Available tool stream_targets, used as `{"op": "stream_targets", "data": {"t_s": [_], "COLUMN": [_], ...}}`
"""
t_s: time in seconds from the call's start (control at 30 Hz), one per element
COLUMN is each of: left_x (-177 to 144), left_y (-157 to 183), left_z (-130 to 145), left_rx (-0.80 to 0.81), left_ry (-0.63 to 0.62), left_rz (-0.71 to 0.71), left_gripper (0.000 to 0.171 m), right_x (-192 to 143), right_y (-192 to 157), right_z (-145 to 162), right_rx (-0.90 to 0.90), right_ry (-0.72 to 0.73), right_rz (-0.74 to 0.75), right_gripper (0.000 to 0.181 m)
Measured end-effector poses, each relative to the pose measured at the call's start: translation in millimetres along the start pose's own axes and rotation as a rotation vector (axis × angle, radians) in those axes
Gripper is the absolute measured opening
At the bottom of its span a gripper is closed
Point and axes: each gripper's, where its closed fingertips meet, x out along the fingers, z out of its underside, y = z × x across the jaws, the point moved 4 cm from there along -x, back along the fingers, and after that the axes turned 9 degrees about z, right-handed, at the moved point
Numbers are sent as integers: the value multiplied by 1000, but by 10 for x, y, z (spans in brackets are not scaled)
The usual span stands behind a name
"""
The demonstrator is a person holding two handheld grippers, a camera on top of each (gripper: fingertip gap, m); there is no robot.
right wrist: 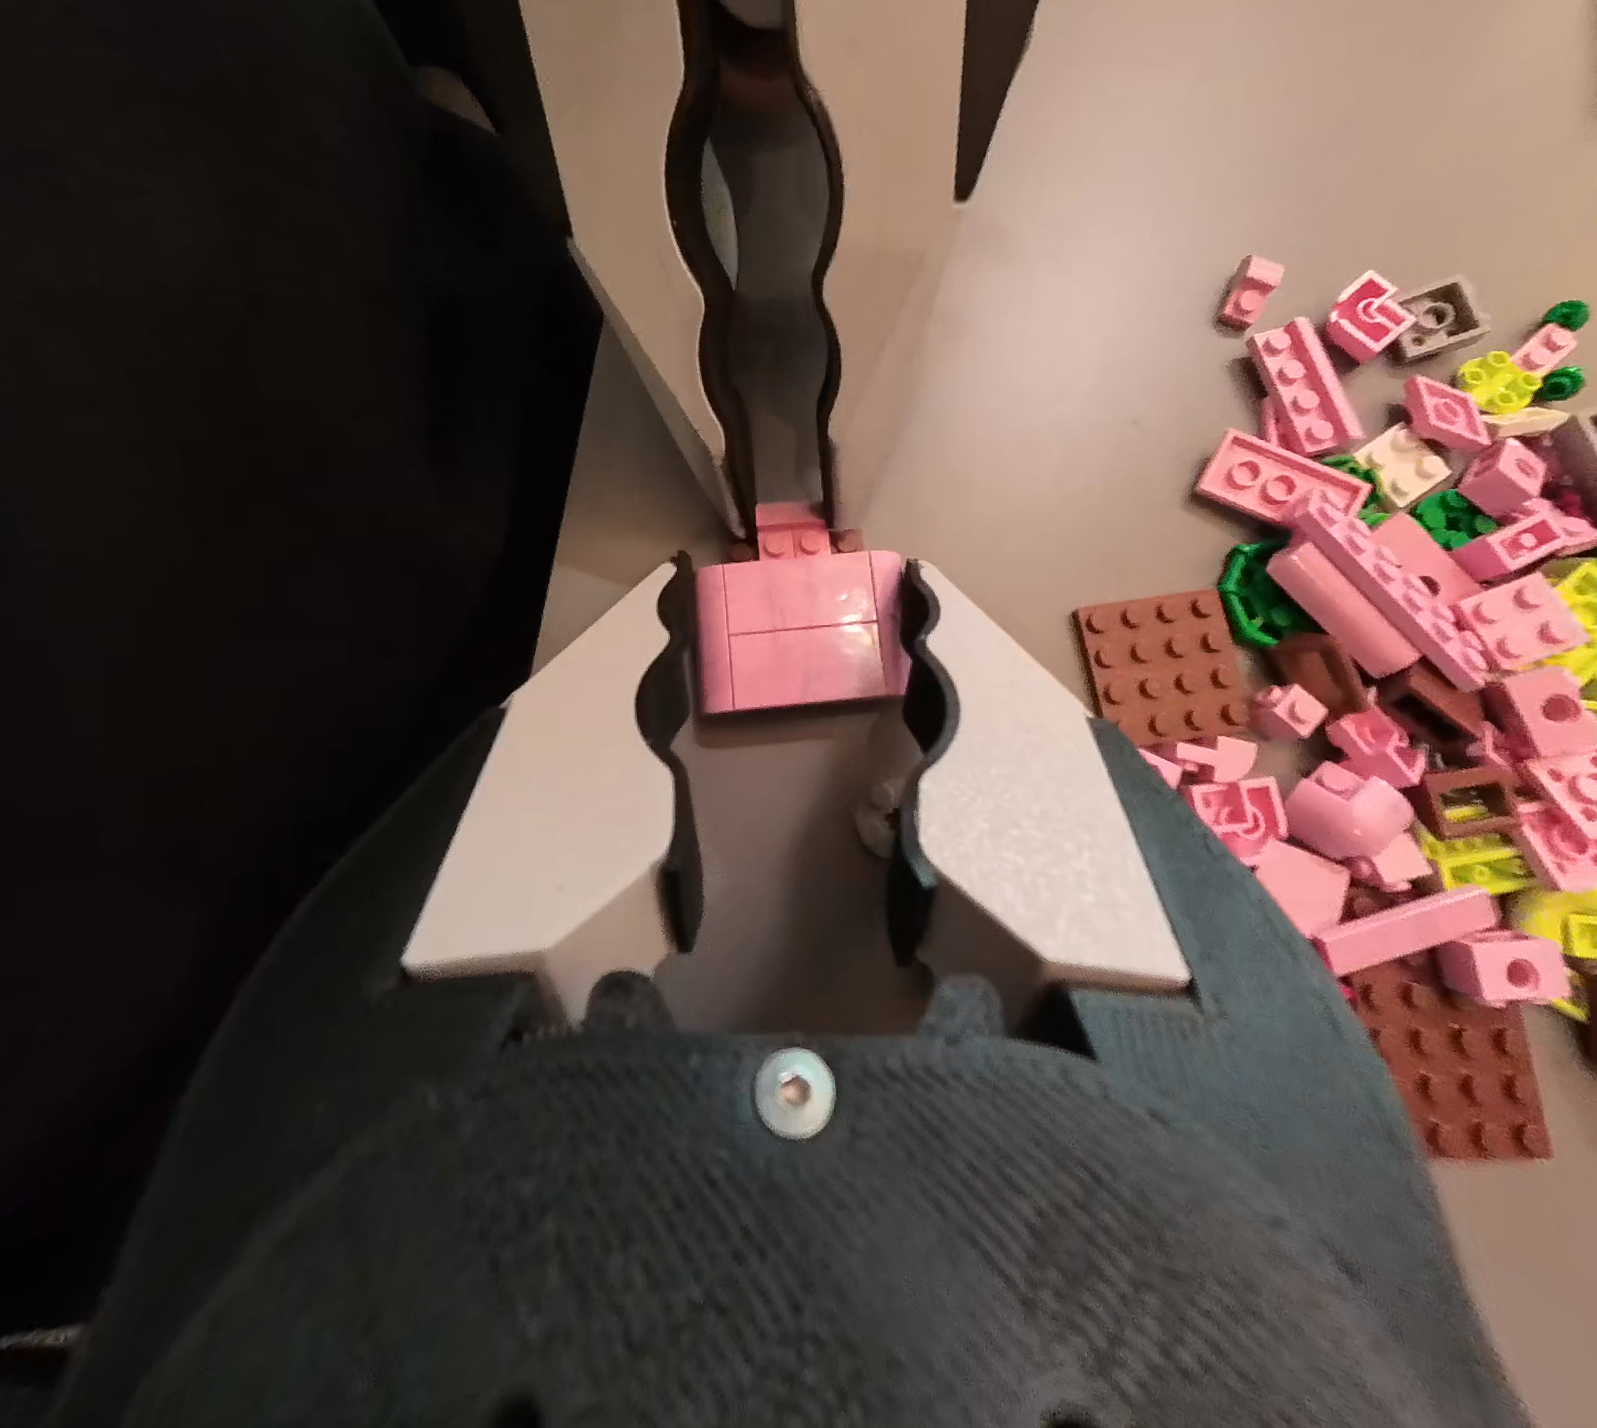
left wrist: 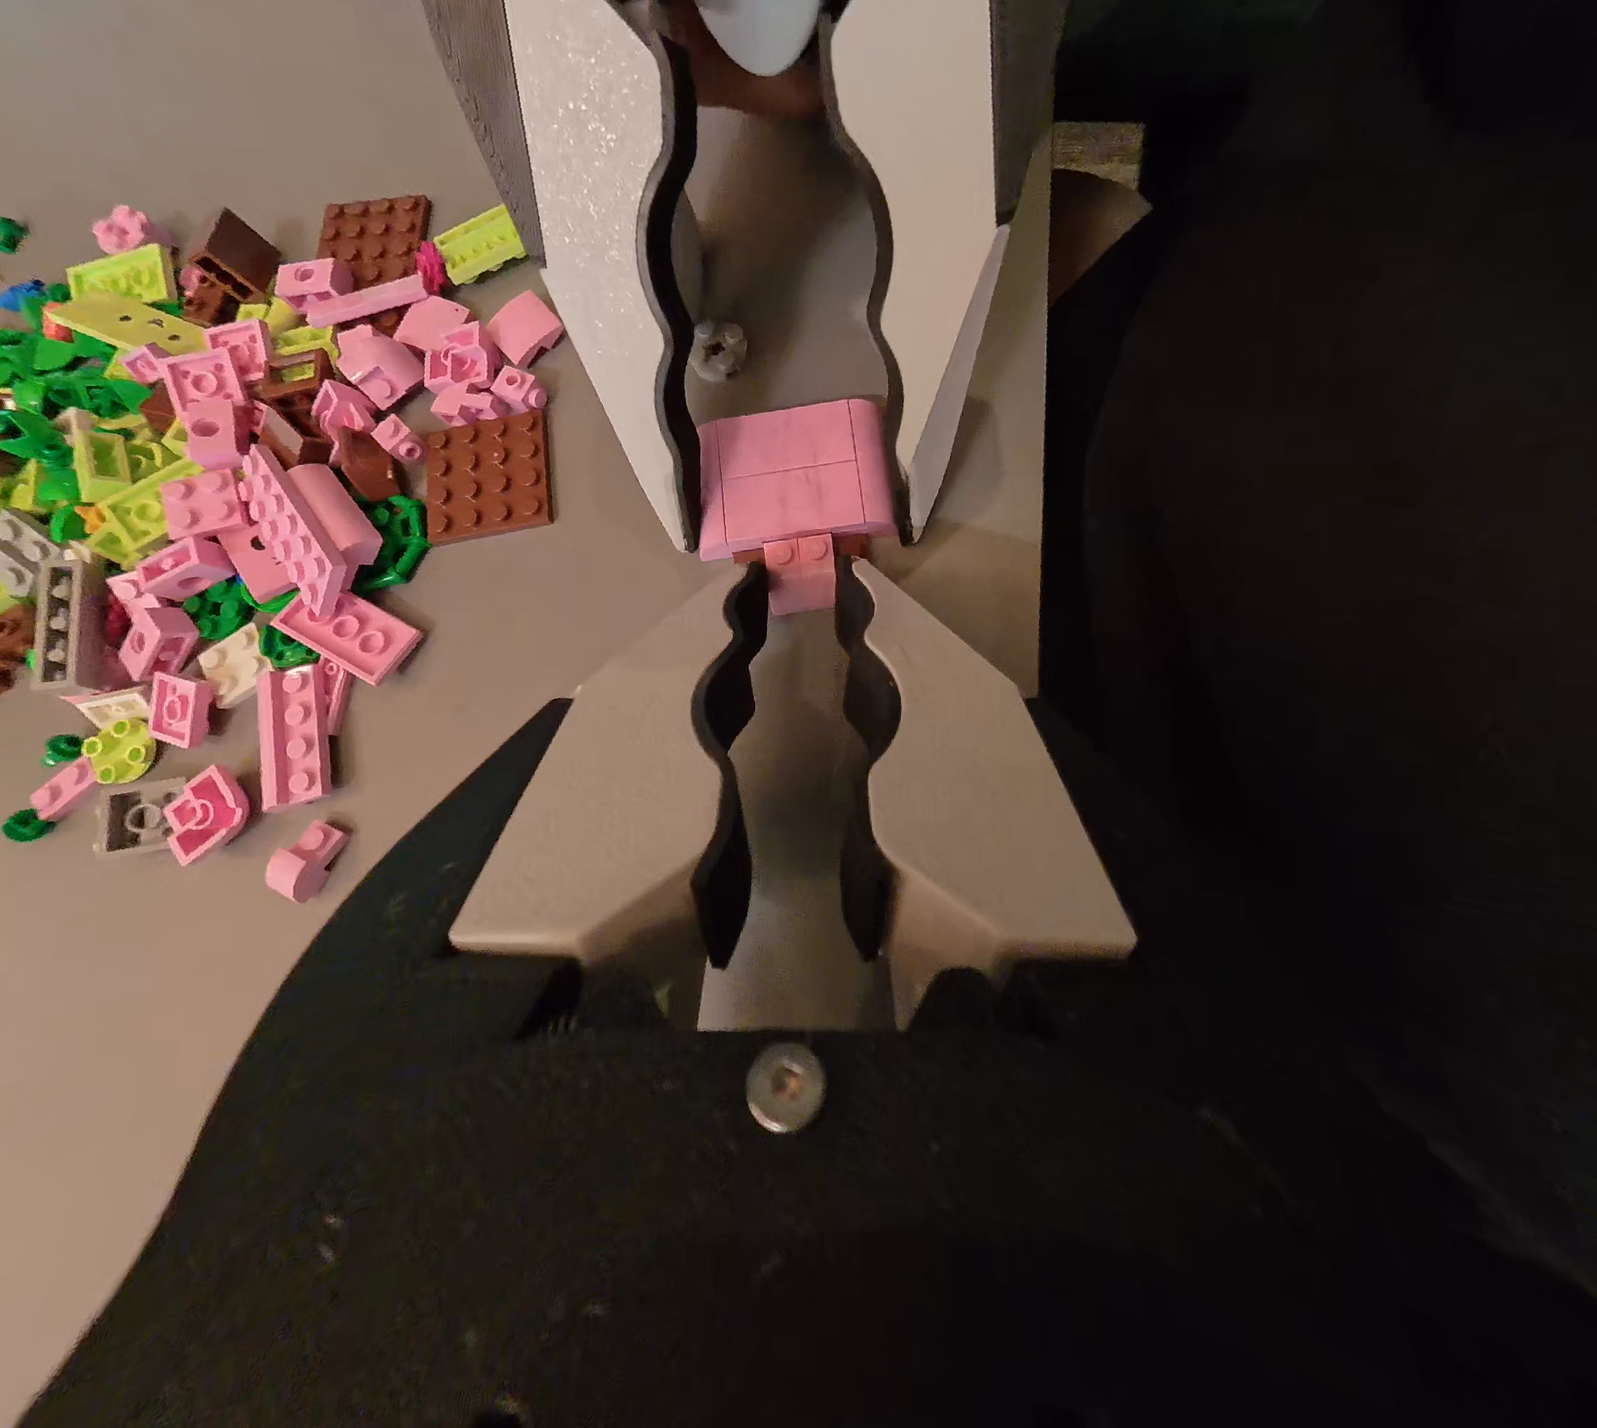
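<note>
A small pink block assembly (left wrist: 791, 475) with smooth tiles on top and brown studs at its near edge is held between both grippers above the grey table (left wrist: 173, 47). My left gripper (left wrist: 799, 596) is shut on a small pink studded brick (left wrist: 799, 566) that sticks out of the assembly's edge. My right gripper (right wrist: 795, 579) is shut on the wide sides of the assembly (right wrist: 791, 630). The two grippers face each other tip to tip. The right gripper reaches in from the top of the left wrist view (left wrist: 795, 535). The left gripper shows at the top of the right wrist view (right wrist: 782, 514).
A pile of loose pink, lime, green and brown bricks (left wrist: 259, 505) lies beside the grippers, also in the right wrist view (right wrist: 1426, 695). A brown studded plate (left wrist: 488, 475) lies at its edge. A small grey round piece (left wrist: 719, 350) lies under the right gripper. Dark clothing (left wrist: 1339, 609) fills the other side. My left and right fingertips are right by each other. The brown studded plate (left wrist: 488, 475) sits 6 cm or so from the ends of my right fingers. It turns up in the right wrist view (right wrist: 1161, 668) as well.
</note>
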Motion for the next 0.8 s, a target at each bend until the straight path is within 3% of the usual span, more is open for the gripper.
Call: {"op": "stream_targets", "data": {"t_s": [0.17, 0.53, 0.7, 0.73, 0.77, 0.8], "left_x": [-16, -33, -66, -124, -190, -213], "left_y": [-12, 12, 3, -17, -51, -78], "left_z": [-12, -20, -2, -35, -73, -46], "left_rx": [-1, -133, -251, -261, -257, -254], "left_ry": [-56, -30, 94, 149, 204, 183], "left_rz": [51, 37, 147, 161, 137, 106], "left_gripper": [13, 11, 10, 0, 0, 0], "right_x": [10, 19, 23, 23, 24, 28], "right_y": [-7, -24, -28, -27, -23, -13], "right_z": [-12, -28, -31, -28, -28, -28], "right_rx": [-20, -1, -4, -1, -1, 5], "right_ry": [-25, -54, -38, -26, -11, 4], "right_rz": [-2, 6, 2, 0, 3, 10], "right_gripper": [47, 47, 47, 47, 46, 47]}}
